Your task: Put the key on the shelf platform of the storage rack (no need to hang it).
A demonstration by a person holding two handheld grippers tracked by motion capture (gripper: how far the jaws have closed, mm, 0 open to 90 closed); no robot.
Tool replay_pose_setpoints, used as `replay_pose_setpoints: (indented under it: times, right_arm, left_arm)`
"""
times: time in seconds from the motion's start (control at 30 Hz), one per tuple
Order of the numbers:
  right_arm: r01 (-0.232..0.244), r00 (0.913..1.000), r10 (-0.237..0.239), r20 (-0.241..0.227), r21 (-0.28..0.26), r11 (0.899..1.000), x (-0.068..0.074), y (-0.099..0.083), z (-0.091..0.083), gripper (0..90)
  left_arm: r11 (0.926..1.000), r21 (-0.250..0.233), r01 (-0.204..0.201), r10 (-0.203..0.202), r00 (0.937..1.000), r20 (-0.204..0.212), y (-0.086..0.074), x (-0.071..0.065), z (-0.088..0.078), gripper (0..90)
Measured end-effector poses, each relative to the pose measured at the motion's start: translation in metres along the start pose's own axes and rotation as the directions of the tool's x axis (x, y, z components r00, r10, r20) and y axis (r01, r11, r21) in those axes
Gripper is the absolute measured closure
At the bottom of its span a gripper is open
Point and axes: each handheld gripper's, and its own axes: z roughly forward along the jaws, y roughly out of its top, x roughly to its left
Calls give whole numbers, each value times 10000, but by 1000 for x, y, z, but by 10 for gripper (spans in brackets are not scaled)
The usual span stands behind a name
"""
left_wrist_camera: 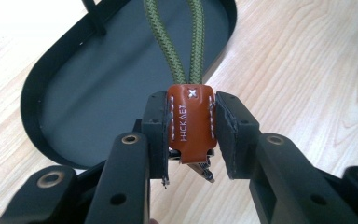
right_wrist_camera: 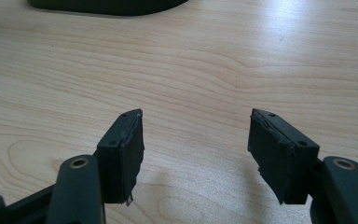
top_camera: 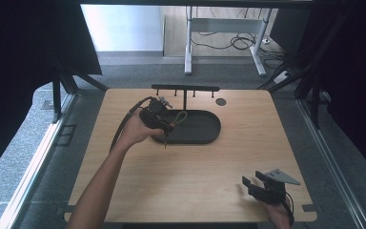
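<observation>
Keychain strap (left_wrist_camera: 189, 122): its orange-brown leather tab, stitched in white, is pinched between the jaws of the left gripper (left_wrist_camera: 189, 135), held over the left end of the black oval tray (top_camera: 205, 136) near the bench's far edge. The olive cord loop (left_wrist_camera: 179, 42) runs up out of frame, so its top is cut off; metal hardware below the tab is mostly hidden. The right gripper (top_camera: 259, 187) rests at the near right corner of the wooden bench (top_camera: 195, 176), jaws spread wide with nothing between them.

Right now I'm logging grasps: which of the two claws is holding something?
The left claw, clamped on the orange leather tab of a green cord; the right claw gapes empty.
</observation>
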Motion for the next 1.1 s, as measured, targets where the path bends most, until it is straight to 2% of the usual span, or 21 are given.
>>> replay_pose_setpoints:
  times: [0.1,0.3,0.37,0.5,0.63,0.83,0.93,1.1]
  right_arm:
    - [-5,10000,5,-14,28,10000,0,0,0,366]
    - [38,10000,-38,-53,35,10000,1,0,1,366]
    - [34,10000,-33,-66,35,10000,1,0,1,366]
    - [4,10000,-3,-75,98,10000,1,0,1,366]
    - [40,9999,-39,-113,118,9999,2,0,1,367]
    - [-38,9997,40,-225,81,10000,0,1,2,366]
    - [5,9996,-3,-297,74,10000,-1,1,2,367]
    - [15,9995,-13,-326,60,10000,-2,1,2,367]
  left_arm:
    - [9998,132,130,-129,9999,-74,3,4,4,671]
    - [9991,415,-30,44,9995,-320,11,11,14,671]
    - [9993,363,-72,87,9990,-436,15,13,16,671]
    - [9996,279,-85,97,9990,-446,21,16,18,671]
    - [9999,85,-52,54,9997,-258,23,19,19,671]
    - [9998,193,22,-16,9995,-324,26,24,28,671]
    - [10000,57,47,-45,9996,-268,30,23,32,671]
    - [9999,171,-23,29,9994,-355,35,20,41,671]
